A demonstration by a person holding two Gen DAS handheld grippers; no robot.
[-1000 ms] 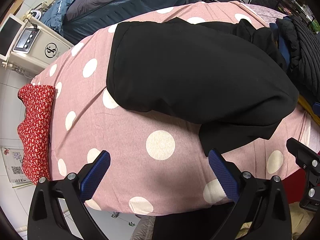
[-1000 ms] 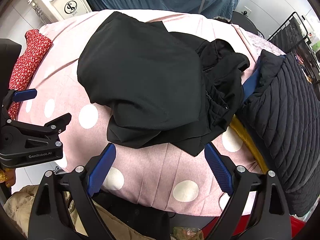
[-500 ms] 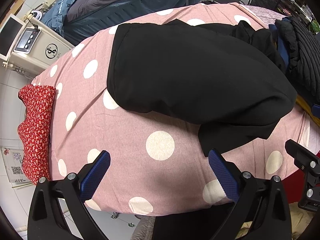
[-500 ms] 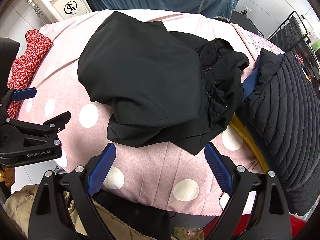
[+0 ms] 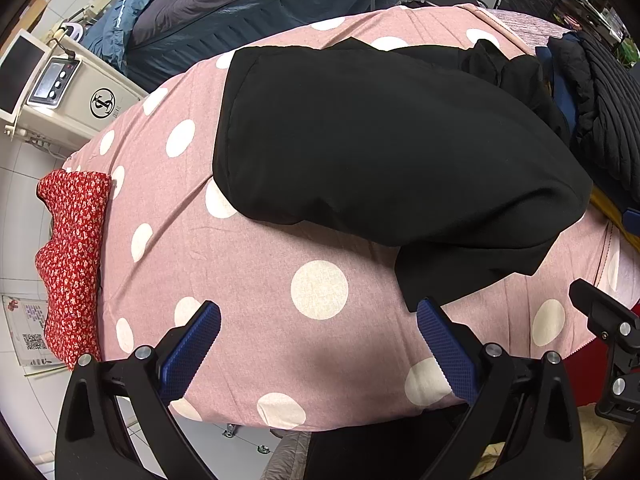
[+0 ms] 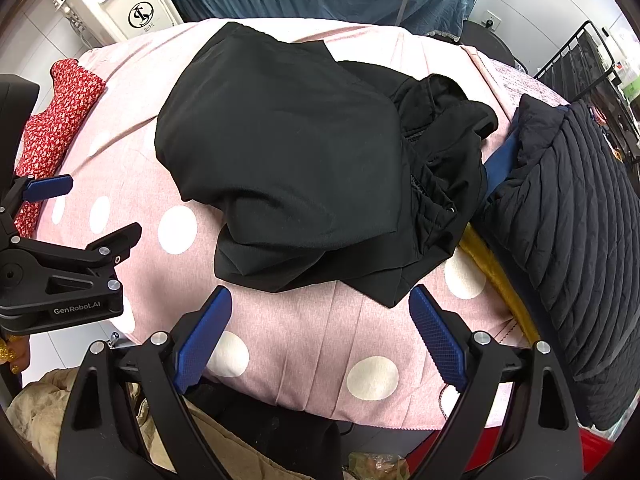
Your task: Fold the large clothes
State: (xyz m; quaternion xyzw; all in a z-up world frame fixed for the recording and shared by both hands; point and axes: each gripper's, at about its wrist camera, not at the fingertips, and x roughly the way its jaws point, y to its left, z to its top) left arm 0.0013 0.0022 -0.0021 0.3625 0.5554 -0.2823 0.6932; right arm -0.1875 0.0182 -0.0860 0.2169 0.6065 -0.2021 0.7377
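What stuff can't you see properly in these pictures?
- Folded black jacket: its underside and lower layers are hidden beneath its own top fold, in both views.
- Mustard-yellow cloth: only a strip shows in the right wrist view; the dark quilted puffer jacket covers the rest.
- Paper with a QR code: left wrist view, print too small to read, partly behind the red floral cloth.
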